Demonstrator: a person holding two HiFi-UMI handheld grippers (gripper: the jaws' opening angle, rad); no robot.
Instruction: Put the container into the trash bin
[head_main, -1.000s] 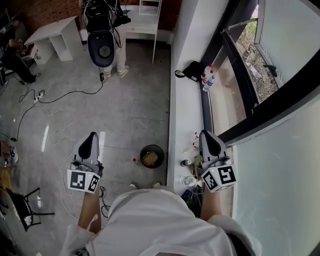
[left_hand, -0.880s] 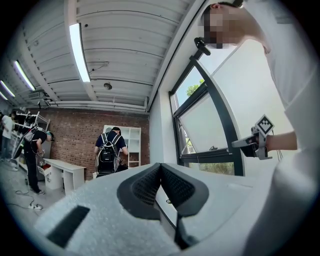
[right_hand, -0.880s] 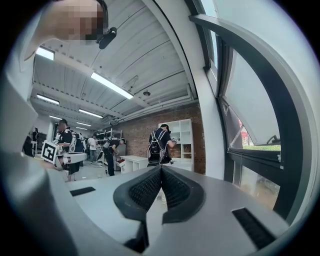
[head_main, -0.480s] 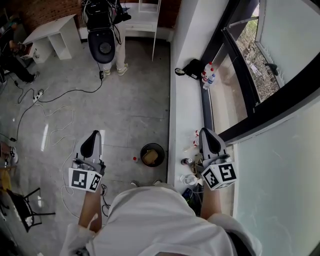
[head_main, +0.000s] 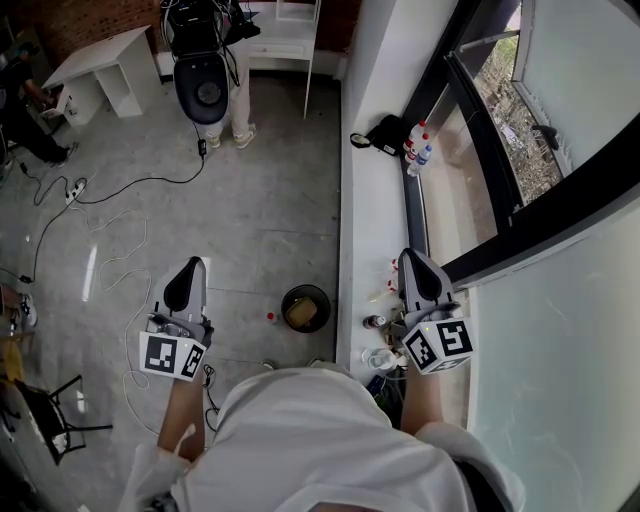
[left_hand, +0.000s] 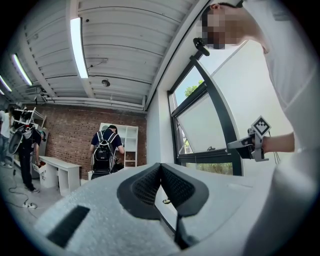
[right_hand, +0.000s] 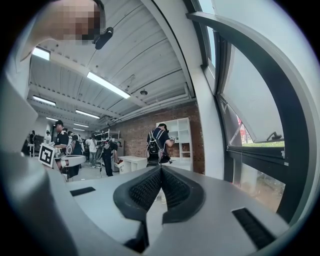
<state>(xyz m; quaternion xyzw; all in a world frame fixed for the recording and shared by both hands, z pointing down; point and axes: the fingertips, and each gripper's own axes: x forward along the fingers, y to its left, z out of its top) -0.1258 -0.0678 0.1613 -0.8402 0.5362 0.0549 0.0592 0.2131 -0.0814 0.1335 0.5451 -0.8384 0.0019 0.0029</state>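
Little has shifted: your left tool (head_main: 186, 272) and right tool (head_main: 412, 258) remain closed, empty. Trash bin (head_main: 305, 289) sits between them on floor (head_main: 260, 230).

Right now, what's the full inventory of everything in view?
trash bin: one, black, on the floor beside the ledge, tan item inside
ledge: one, white, along the window
bottles: a few, red-capped, far along the ledge
bag: one, black, beside the bottles
clear container: one, near end of the ledge, among small clutter
cables: several, black and white, across the floor
table: one, white, far left
person with backpack: one, far end of the room
left tongs: one, grey, shut, empty, over the floor
right tongs: one, grey, shut, empty, over the ledge
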